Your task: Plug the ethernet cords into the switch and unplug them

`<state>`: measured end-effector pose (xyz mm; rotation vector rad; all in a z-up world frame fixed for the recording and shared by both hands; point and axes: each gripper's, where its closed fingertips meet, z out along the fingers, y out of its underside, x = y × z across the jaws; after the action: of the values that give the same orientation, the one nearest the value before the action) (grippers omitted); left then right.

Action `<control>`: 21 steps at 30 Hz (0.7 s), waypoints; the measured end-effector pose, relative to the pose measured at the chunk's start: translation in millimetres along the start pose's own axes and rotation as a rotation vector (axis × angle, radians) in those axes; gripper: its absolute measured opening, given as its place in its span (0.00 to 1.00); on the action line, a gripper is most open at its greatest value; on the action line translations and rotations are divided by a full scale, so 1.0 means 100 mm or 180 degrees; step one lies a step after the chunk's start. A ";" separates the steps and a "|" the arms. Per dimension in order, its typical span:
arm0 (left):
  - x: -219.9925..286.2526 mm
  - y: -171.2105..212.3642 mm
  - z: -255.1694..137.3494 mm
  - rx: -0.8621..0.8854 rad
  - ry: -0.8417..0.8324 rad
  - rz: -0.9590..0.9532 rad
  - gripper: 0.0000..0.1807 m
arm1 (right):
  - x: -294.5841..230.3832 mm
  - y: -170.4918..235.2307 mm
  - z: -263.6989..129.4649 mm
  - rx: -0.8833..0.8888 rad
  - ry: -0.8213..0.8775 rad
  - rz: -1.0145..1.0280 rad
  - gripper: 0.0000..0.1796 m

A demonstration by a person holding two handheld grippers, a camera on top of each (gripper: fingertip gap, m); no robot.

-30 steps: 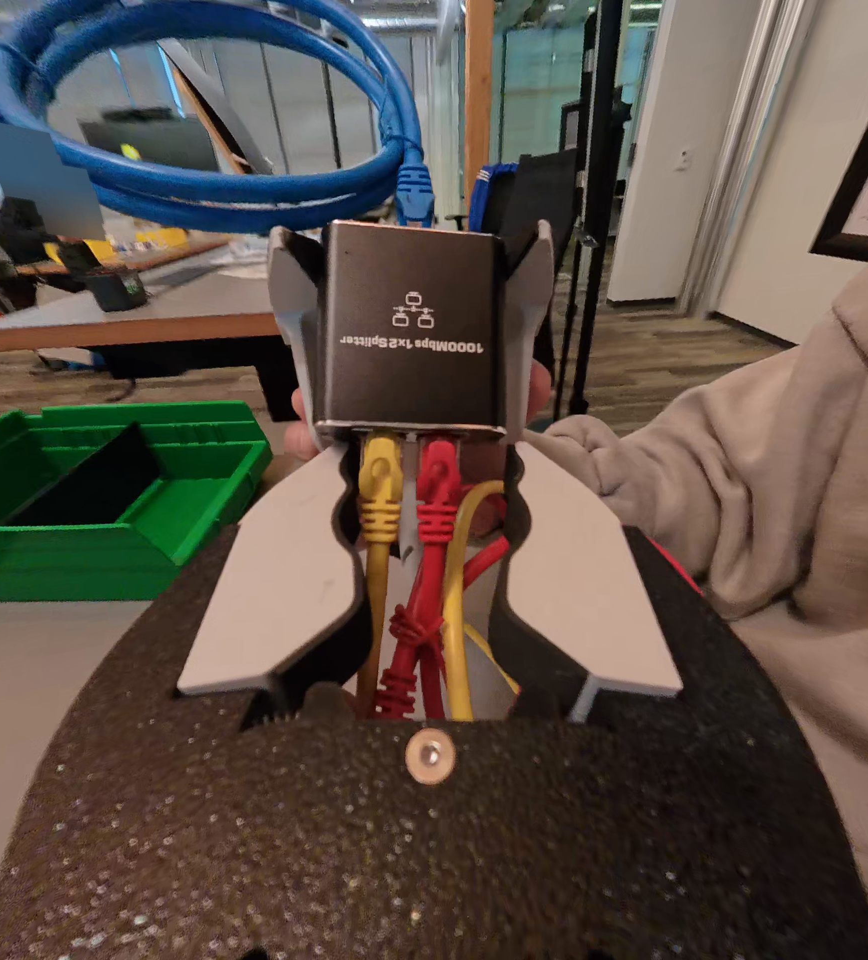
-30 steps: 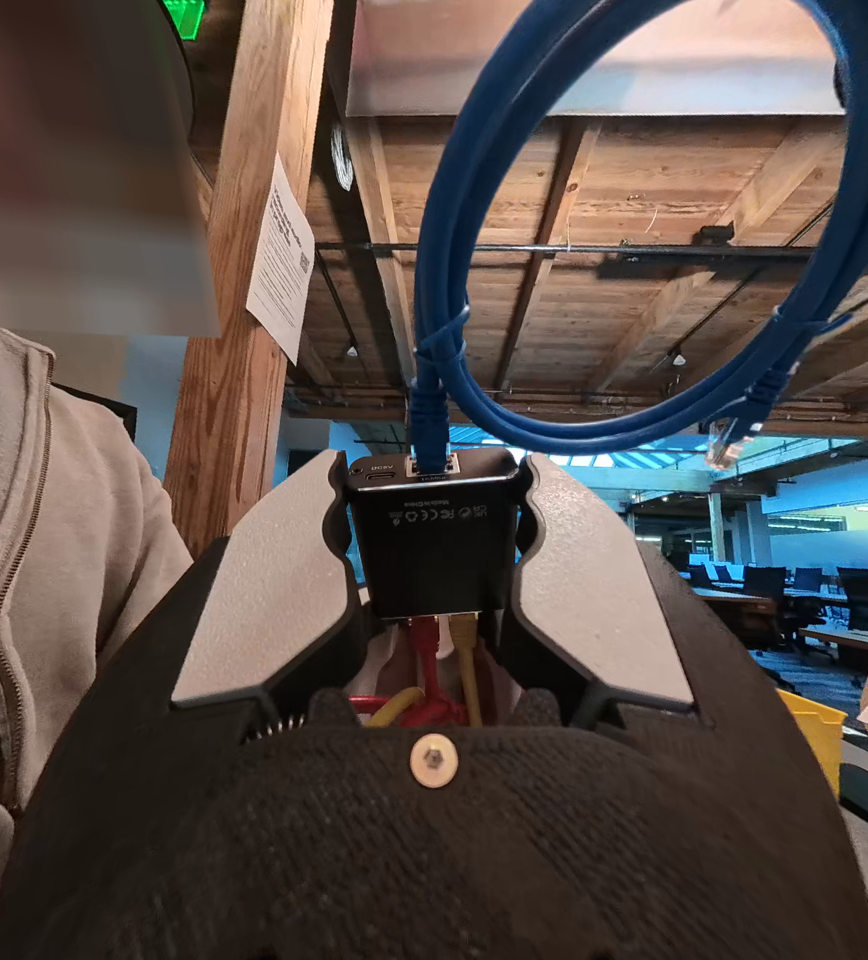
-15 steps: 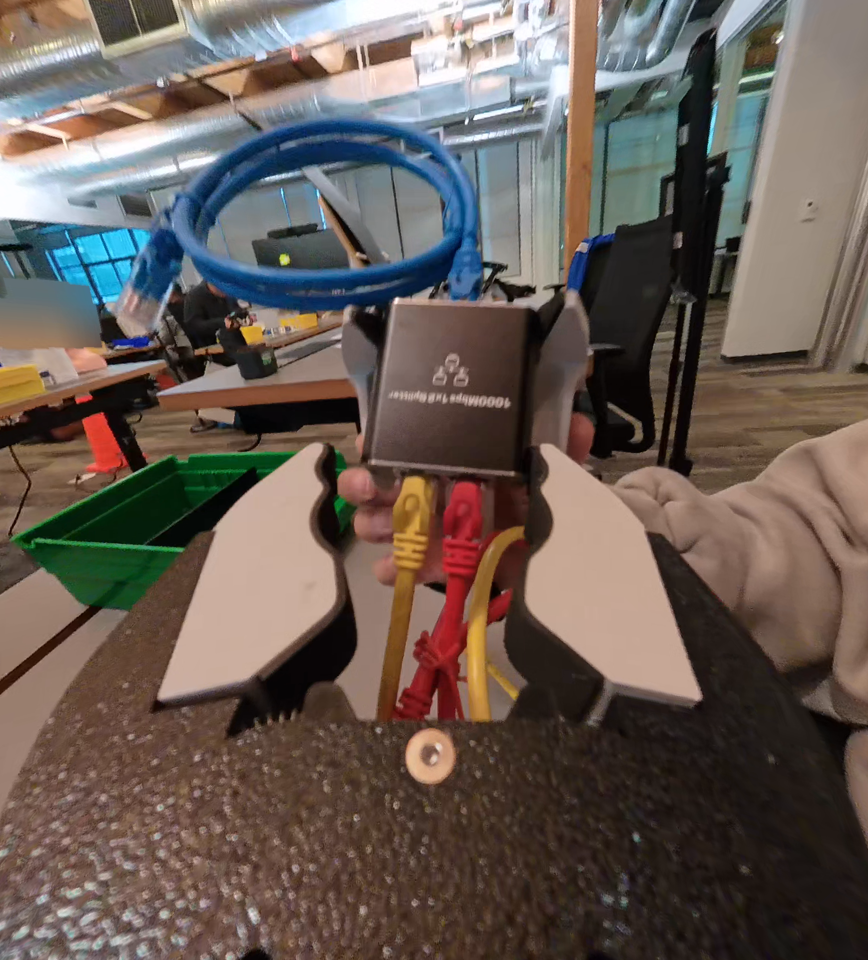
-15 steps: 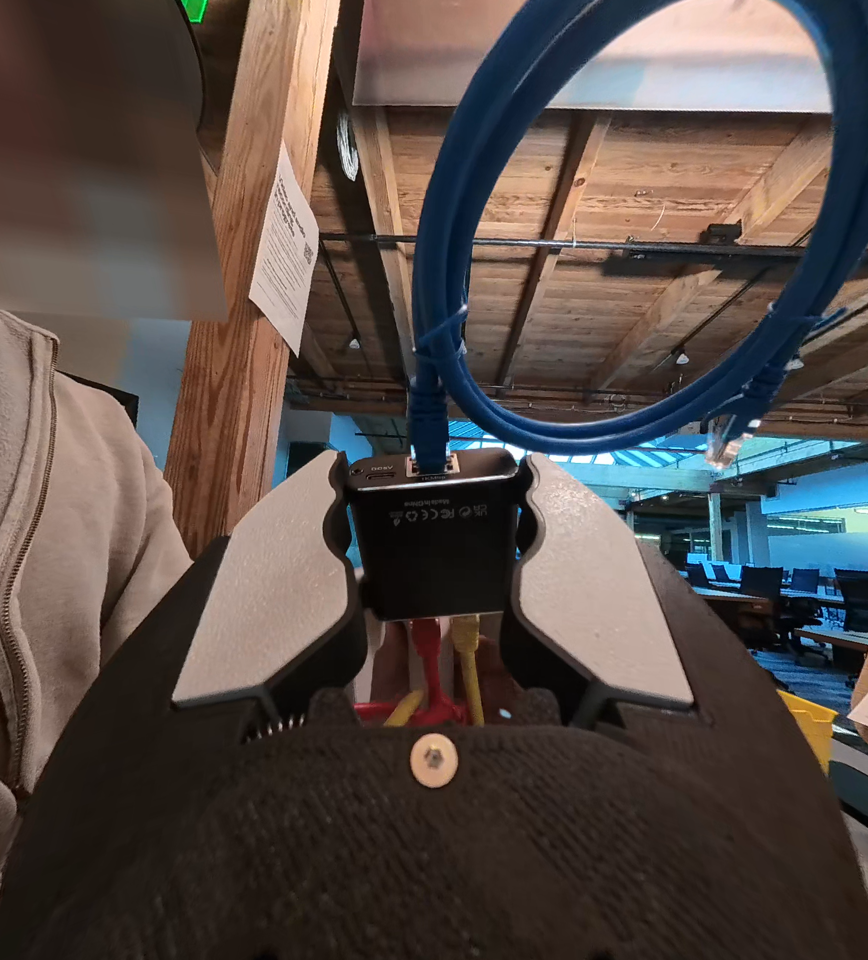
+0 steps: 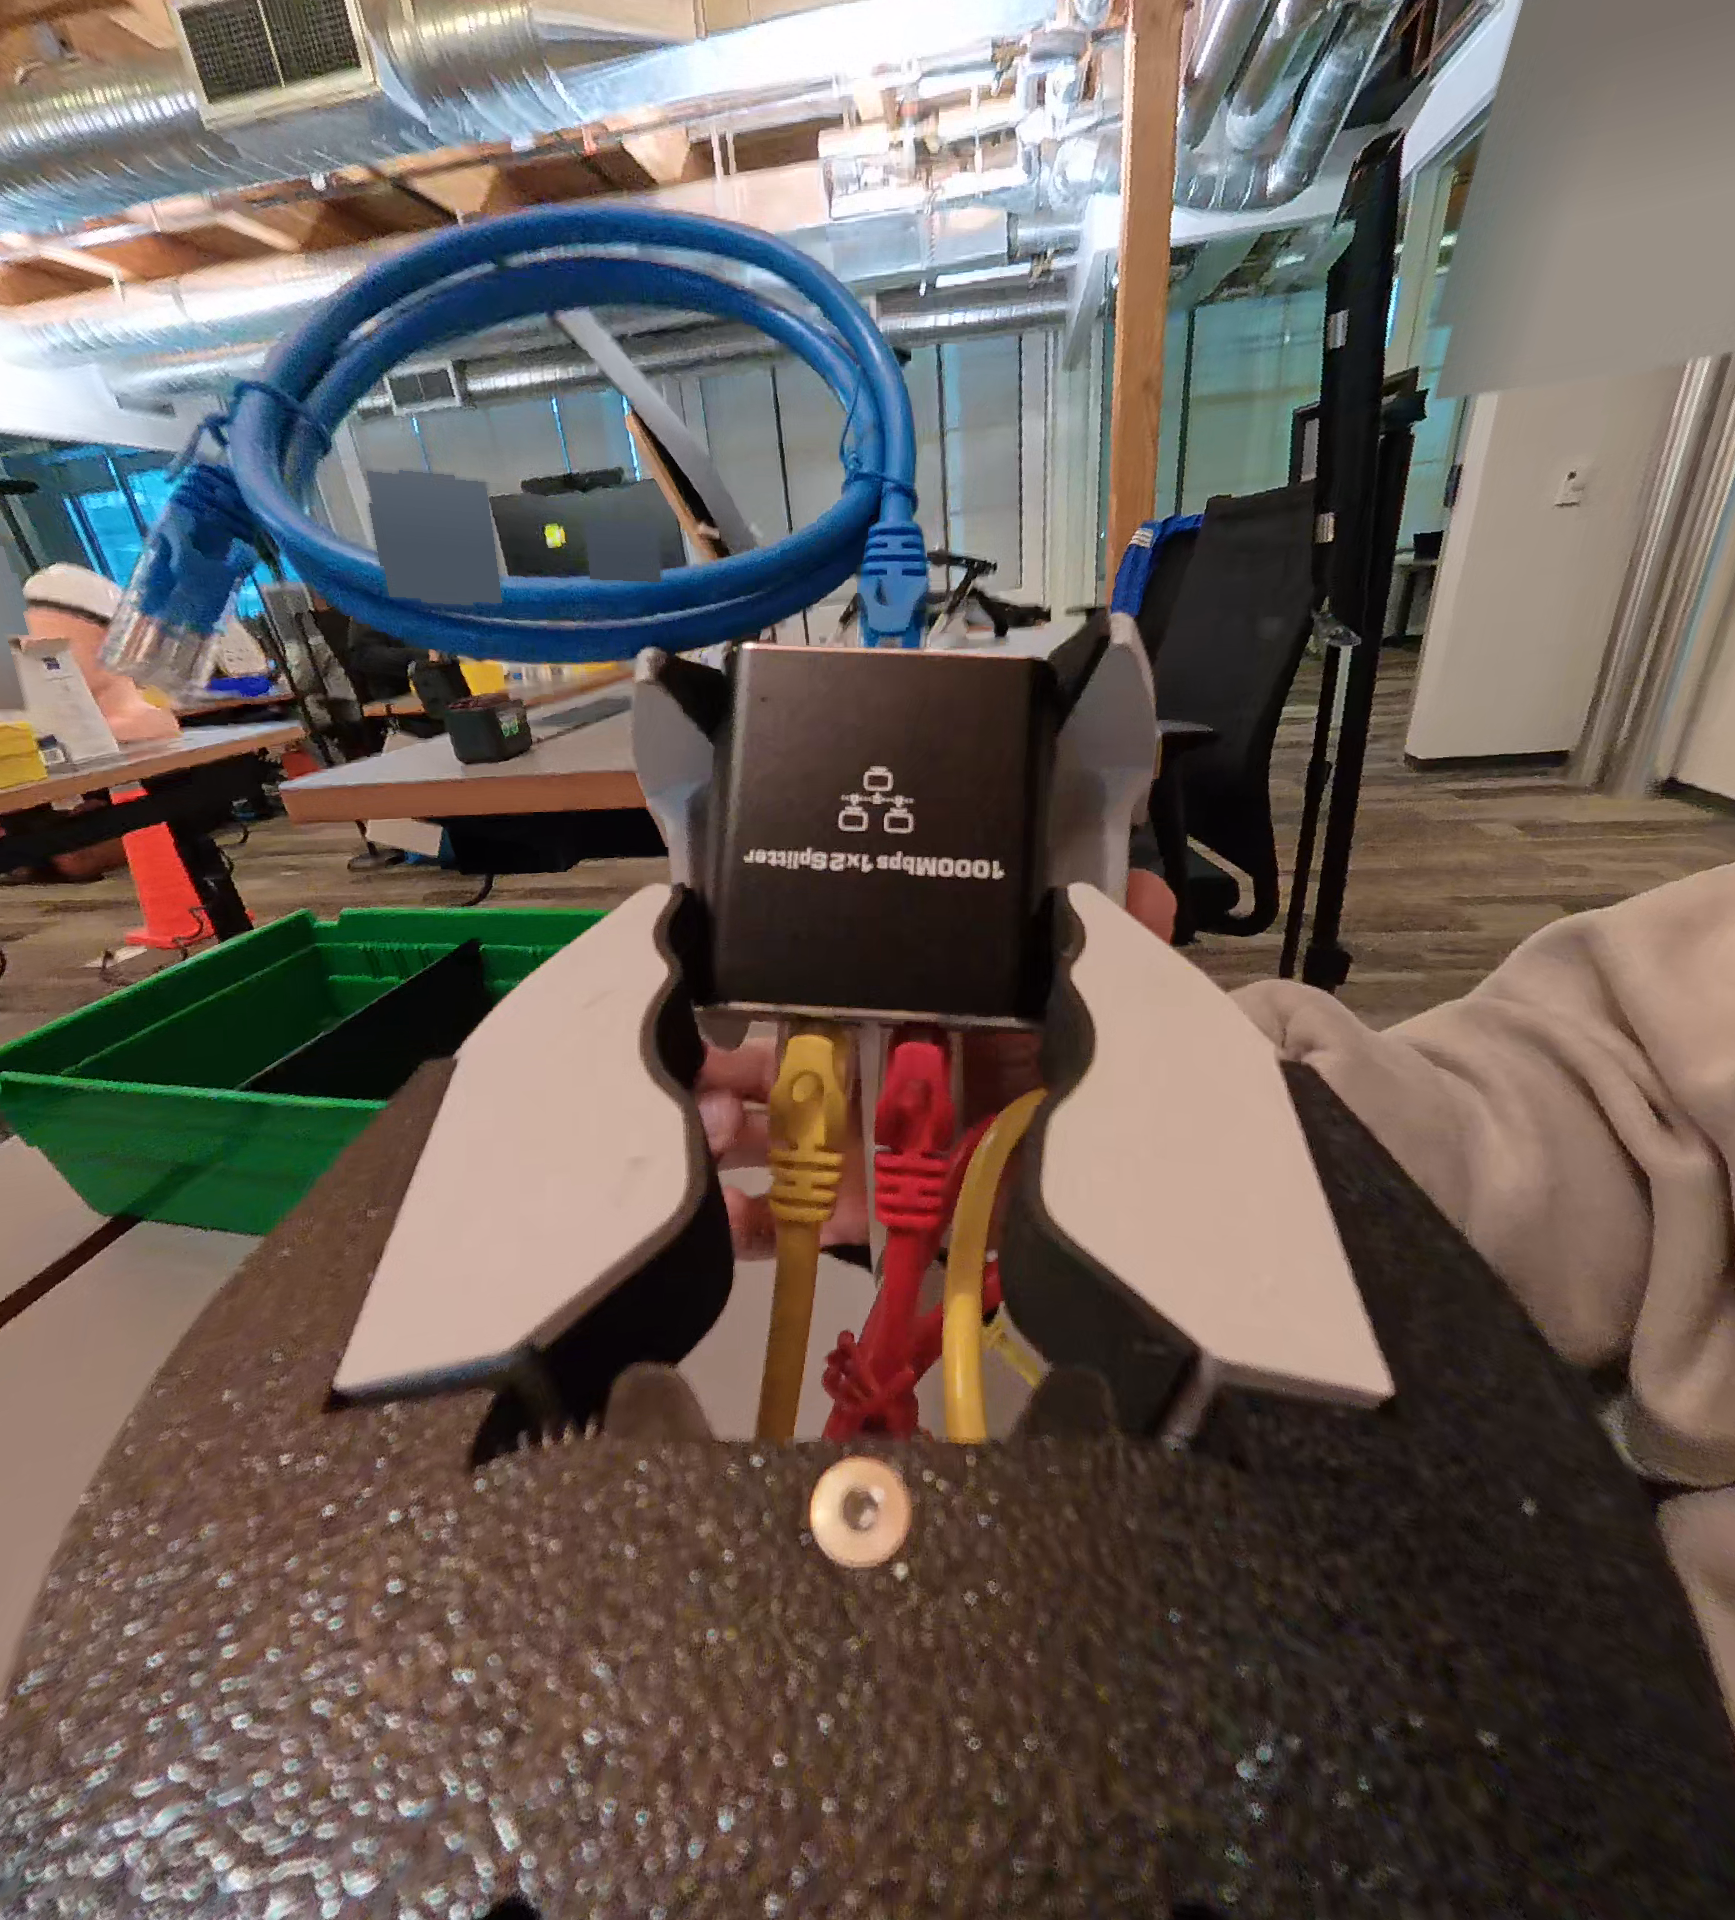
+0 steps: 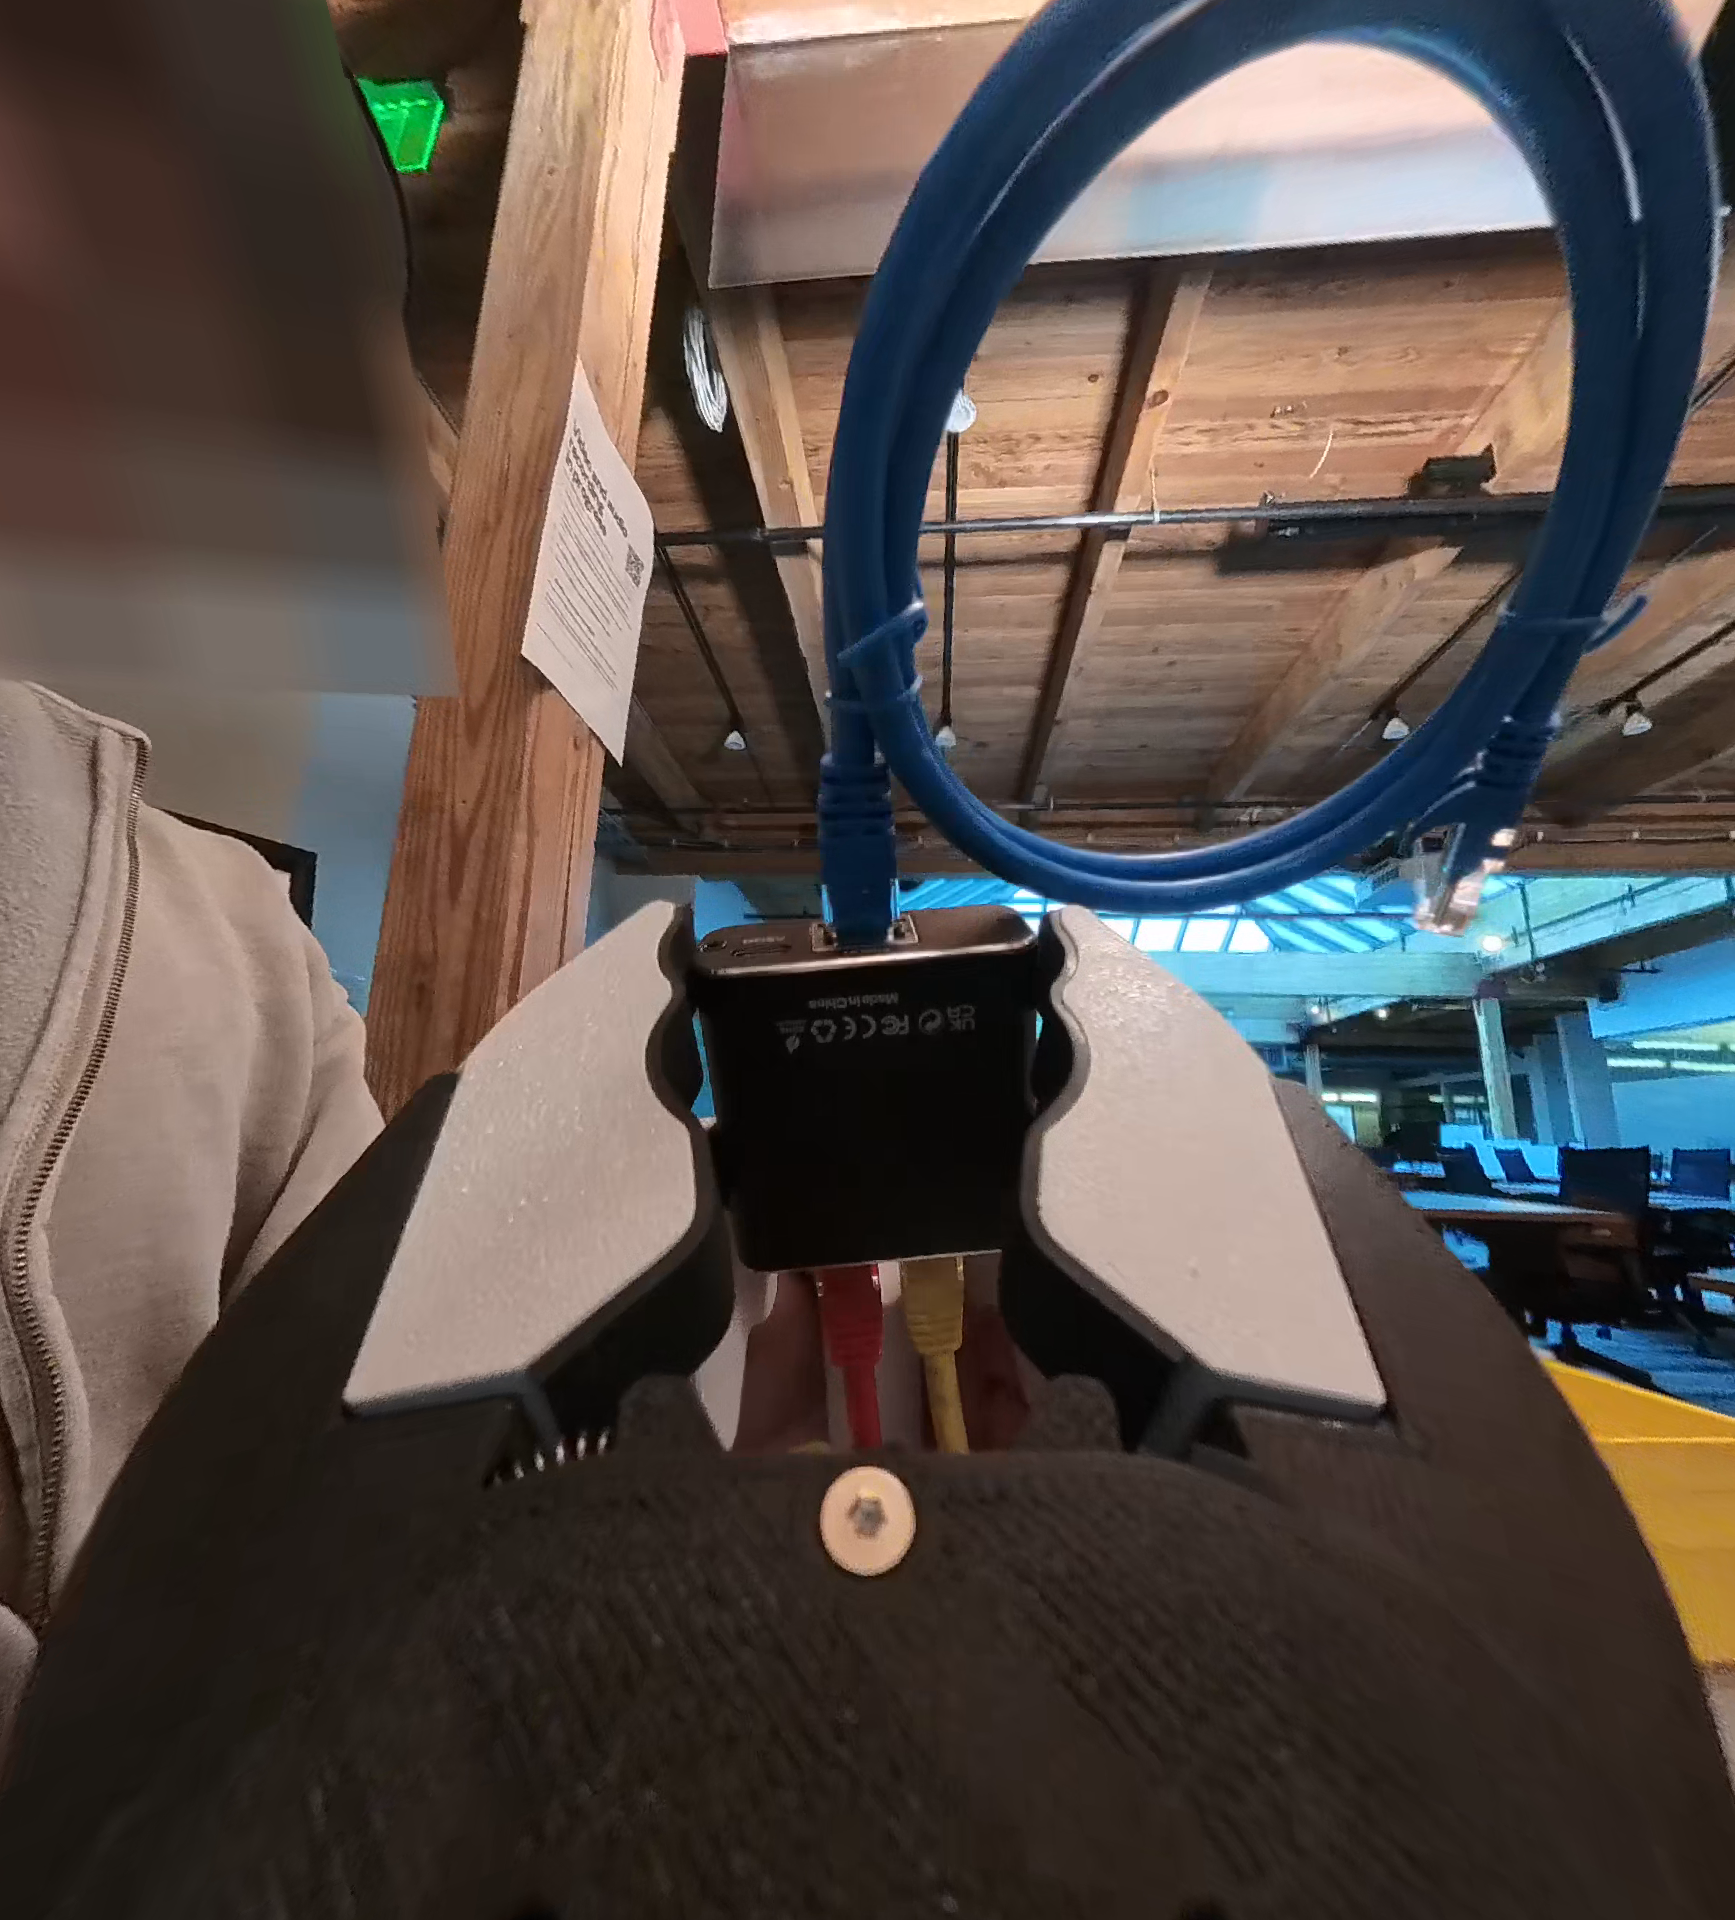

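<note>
Left wrist view shows the black switch [image 5: 878, 821] held up in the air with all three cords seated. The blue cord [image 5: 572, 613] is plugged into its far end, with the rest looping above in a tied coil and its other plug dangling free. The yellow cord [image 5: 806, 1132] and red cord [image 5: 913, 1132] sit side by side in the near end. The plugging half looks finished, and the unplugging appears not yet begun.

The right gripper [image 6: 863, 925] is clamped on the switch's two sides. The left gripper [image 5: 870, 914] has its tips right against the near corners of the switch, but whether it is squeezing cannot be told.

Below lies a pale table [image 5: 11, 1403] carrying a green bin [image 5: 167, 1132] with a black divider. Around it is an open office with desks, chairs, an orange cone [image 5: 162, 883], a wooden post [image 5: 1143, 312], bare ducts [image 5: 530, 62] and a yellow bin [image 6: 1694, 1507].
</note>
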<state>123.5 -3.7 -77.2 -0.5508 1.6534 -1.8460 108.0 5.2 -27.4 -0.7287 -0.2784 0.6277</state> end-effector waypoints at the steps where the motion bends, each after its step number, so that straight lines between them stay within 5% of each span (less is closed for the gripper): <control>1: -0.02 0.02 -0.01 -0.0082 -0.0012 -0.0023 0.35 | 0.02 0.02 0.00 -0.0079 0.0036 0.0028 0.35; 9: -0.12 0.14 -0.18 -0.1254 0.0052 0.0137 0.35 | 0.16 0.20 -0.11 -0.1100 0.0444 -0.0567 0.37; 15: -0.07 0.14 -0.18 -0.1803 0.0165 0.0088 0.35 | 0.08 0.13 -0.06 -0.0568 0.0268 -0.0671 0.35; 21: -0.04 0.00 -0.14 -0.1268 0.0220 0.0374 0.35 | 0.04 -0.04 0.00 -0.0176 0.0295 -0.0621 0.36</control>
<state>117.3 9.8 -78.5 -0.5427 2.0703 -1.4721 112.9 5.7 -24.1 -0.7709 -0.2783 0.4014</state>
